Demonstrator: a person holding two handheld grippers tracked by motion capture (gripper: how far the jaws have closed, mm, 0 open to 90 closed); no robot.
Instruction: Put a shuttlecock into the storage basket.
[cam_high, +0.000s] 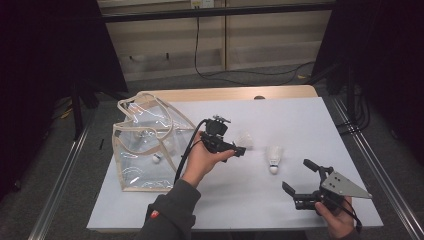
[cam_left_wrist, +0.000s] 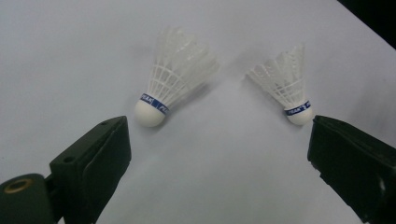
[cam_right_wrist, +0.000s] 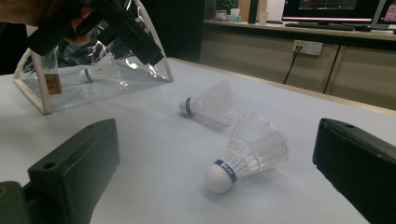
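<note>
White tabletop (cam_high: 300, 120): two loose shuttlecocks (cam_high: 274, 159).

On the table (cam_high: 300, 115) you have a bag (cam_high: 145, 150) at the left with one shuttlecock (cam_high: 157, 158) inside it. To its right, two more lie on the table: the nearer shuttlecock (cam_high: 273, 159) and, left of and just behind it, the farther shuttlecock (cam_high: 246, 139). Your left gripper (cam_high: 241, 150) hangs between bag and farther shuttlecock; your right gripper (cam_high: 299, 177) sits in front of the nearer one.
</note>
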